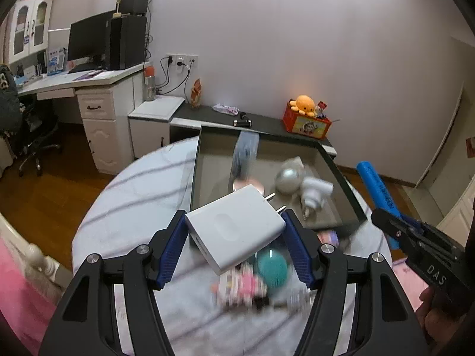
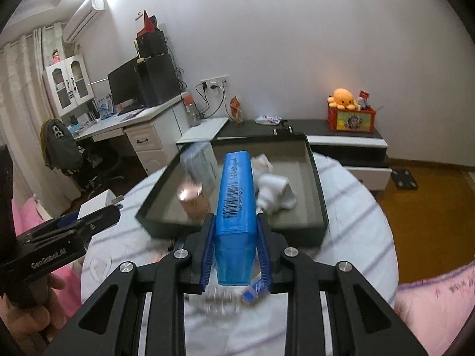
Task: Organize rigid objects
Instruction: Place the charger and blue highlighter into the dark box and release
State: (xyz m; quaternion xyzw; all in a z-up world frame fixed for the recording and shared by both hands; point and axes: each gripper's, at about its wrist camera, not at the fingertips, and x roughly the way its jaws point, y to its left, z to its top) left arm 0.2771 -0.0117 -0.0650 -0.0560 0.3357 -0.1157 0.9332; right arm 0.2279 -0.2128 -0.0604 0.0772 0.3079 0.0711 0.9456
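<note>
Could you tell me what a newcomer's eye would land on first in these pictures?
Probably the two held items: a white charger clamped in the left hand-held gripper, and a long blue case in the right hand-held gripper. Both hang before the dark tray on the round table.

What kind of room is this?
Probably a home bedroom or study: a white desk with a black computer monitor, an orange octopus plush toy on a low cabinet, and pink bedding nearby.

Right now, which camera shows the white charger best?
The left wrist view: the charger fills the middle, clamped between the left gripper's pads, prongs toward the tray. The right wrist view catches only a corner behind that gripper.
</note>
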